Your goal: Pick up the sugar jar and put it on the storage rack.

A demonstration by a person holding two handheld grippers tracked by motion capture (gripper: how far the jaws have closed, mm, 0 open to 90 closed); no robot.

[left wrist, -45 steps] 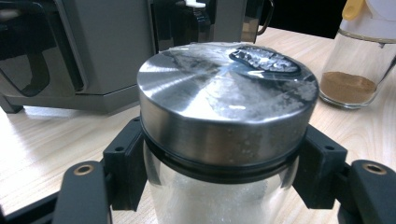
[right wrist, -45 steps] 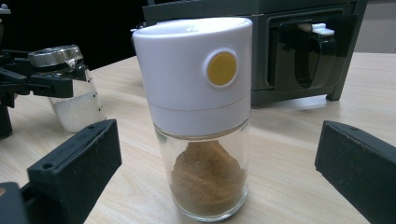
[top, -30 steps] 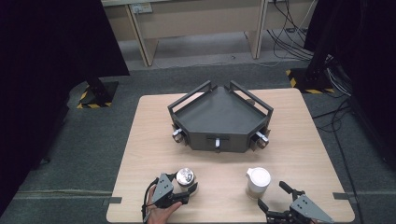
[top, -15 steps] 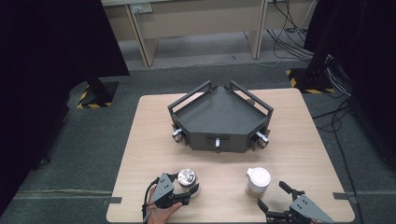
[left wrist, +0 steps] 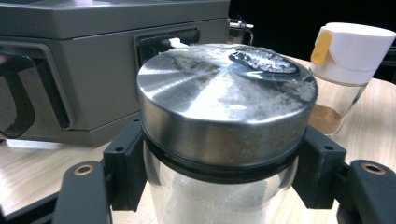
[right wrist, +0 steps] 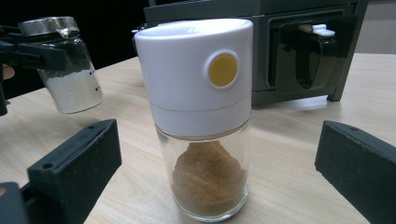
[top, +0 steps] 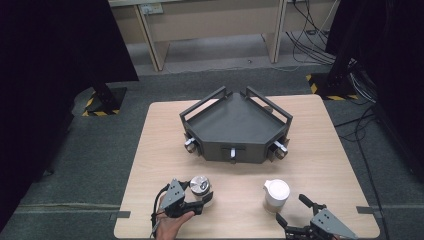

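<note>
Black jaws of the left gripper (top: 196, 199) clamp a steel-lidded glass jar of white grains (left wrist: 224, 135), lifted and tilted in front of the dark grey angular tray (top: 235, 125); the right gripper (top: 294, 214) gapes around the white-capped glass spice jar (right wrist: 201, 116), standing before that tray.

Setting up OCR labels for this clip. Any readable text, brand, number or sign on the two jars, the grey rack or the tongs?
None readable.
Steel-lidded jar, held in the left tongs: bare metal lid, no print.
White-capped jar, between the open right tongs: plain yellow dot, no lettering.
Grey rack: no markings to be seen.
Floor: yellow-black hazard stripes on the stand feet, a sign without words.
</note>
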